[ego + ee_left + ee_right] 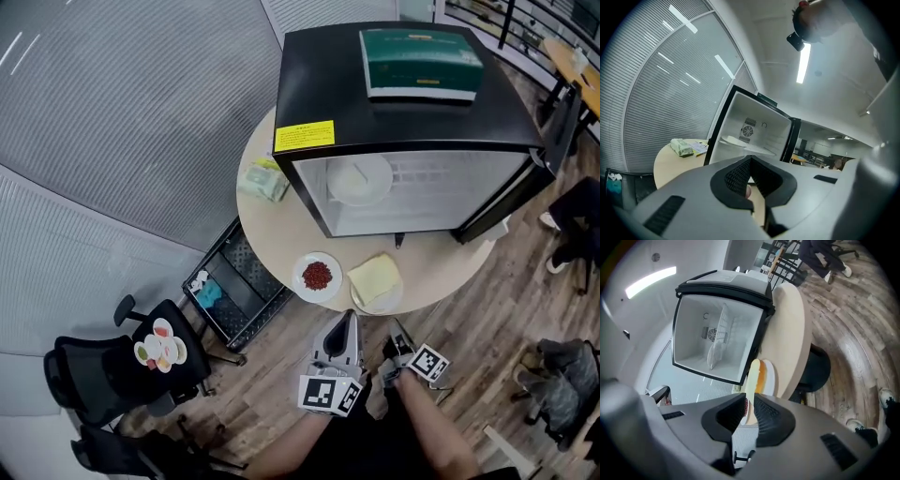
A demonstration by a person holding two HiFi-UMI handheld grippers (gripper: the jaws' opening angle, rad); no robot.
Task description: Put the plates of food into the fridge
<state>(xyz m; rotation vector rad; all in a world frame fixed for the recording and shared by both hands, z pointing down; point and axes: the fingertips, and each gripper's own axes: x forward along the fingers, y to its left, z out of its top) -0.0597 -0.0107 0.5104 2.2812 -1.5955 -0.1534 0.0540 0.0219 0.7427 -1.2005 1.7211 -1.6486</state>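
The right gripper (395, 330), jaws barely apart, should open wider and pinch the bread plate (373, 308) flat at the surface's (272, 225) near edge; the left gripper (350, 316) is closed.

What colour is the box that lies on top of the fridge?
The box is dark green with pale sides; the head view shows it best.

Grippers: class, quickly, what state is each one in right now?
Left gripper: closed, holding nothing.
Right gripper: slightly open, holding nothing.
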